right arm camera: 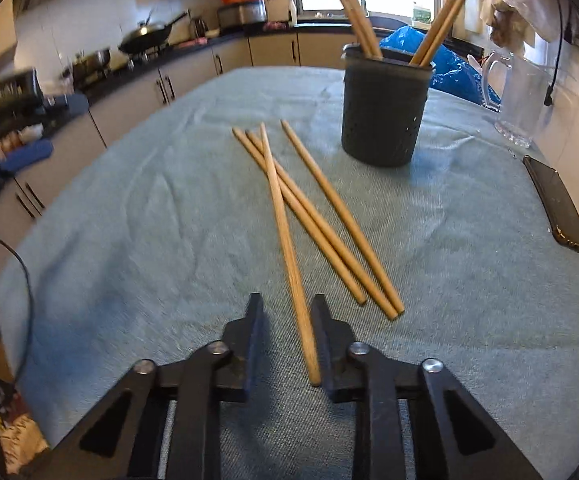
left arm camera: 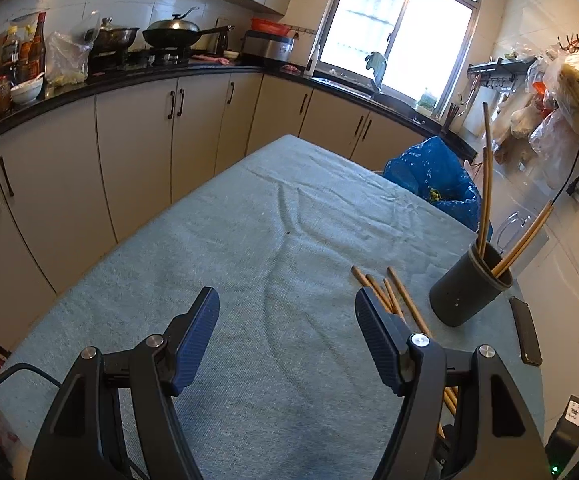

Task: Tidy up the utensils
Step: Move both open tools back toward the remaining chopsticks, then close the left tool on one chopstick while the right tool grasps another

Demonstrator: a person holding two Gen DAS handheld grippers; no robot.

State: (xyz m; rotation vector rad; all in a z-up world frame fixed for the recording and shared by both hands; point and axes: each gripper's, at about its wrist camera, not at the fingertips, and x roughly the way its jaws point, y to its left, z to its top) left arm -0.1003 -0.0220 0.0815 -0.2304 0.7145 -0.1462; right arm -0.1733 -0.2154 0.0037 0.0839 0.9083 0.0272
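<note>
- Spreading under everything, the bench [right arm camera: 129, 220] wears a wrinkled blue-grey cloth; every place below is given from the dark holder [right arm camera: 383, 108] standing upright on it.
- Beyond the holder a blue plastic bag [left arm camera: 433, 176] gapes open, with something green and yellow inside that is too small to make out.
- To the holder's right stands a clear glass pitcher [right arm camera: 517, 96]; whether it holds anything cannot be told.
- The holder itself, a round cup with small holes near its base, carries upright chopsticks [right arm camera: 355, 8]: some lean left, some lean right, and the right wrist view cuts off their tips.
- Right of the holder and nearer the camera, a dark phone [right arm camera: 557, 204] lies flat by the bench edge.
- In front of the holder and a little left, four loose chopsticks [right arm camera: 321, 224] lie on the cloth, one crossing over two others.
- The right tongs [right arm camera: 285, 312] sit at the near end of that crossing stick; the fingers stand narrow on either side of it, with gaps still showing, so it is not clamped.
- The left tongs [left arm camera: 287, 308] hang released and empty, left of the holder, their right finger hiding part of the loose sticks.
- A small white label [left arm camera: 577, 414] at the lower right edge of the left wrist view bears writing too blurred to read.
</note>
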